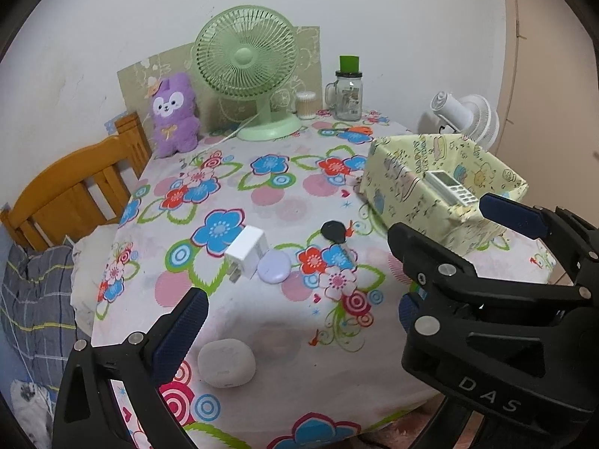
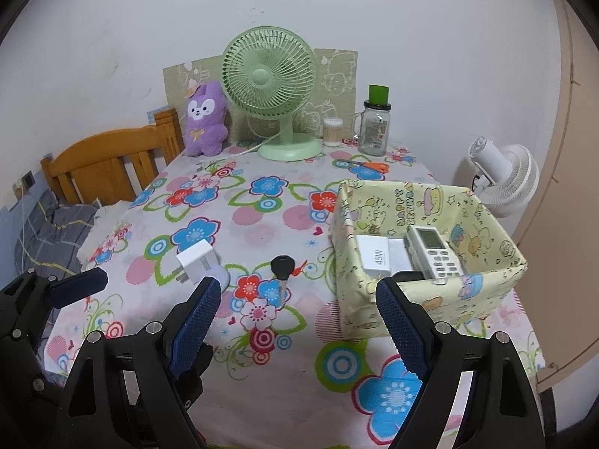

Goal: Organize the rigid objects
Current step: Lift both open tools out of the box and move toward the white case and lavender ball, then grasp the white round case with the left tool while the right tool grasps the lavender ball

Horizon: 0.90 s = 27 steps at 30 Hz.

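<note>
Near the front edge of the worktop (image 1: 284, 194), the white rounded case (image 1: 226, 363) lies just right of the left gripper (image 1: 299, 314), whose jaws stand wide and empty. The right gripper (image 2: 297, 314), equally wide and empty, hangs nearer the box (image 2: 498, 224). The case's long axis seems to run left-right, so the left hand is closer.

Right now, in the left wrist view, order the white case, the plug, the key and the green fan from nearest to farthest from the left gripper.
1. White case, just ahead of the left gripper.
2. Plug, mid-table, left.
3. Key, a little beyond, right.
4. Green fan, at the back by the wall.
</note>
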Available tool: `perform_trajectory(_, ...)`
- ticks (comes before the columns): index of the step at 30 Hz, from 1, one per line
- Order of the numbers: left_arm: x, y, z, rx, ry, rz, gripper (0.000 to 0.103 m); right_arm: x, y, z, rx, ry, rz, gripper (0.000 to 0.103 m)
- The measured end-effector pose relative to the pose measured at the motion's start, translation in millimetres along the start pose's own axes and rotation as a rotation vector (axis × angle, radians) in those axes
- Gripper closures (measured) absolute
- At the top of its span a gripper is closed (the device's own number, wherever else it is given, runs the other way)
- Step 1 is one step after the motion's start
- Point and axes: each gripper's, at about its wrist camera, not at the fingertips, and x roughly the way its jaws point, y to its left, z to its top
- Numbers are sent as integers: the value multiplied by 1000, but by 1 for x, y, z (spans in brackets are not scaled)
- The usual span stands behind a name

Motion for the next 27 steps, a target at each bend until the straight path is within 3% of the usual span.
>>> perform_trajectory(27,60,65,-50,-143,115,0,0,61,46,-35,-74,76,37,16)
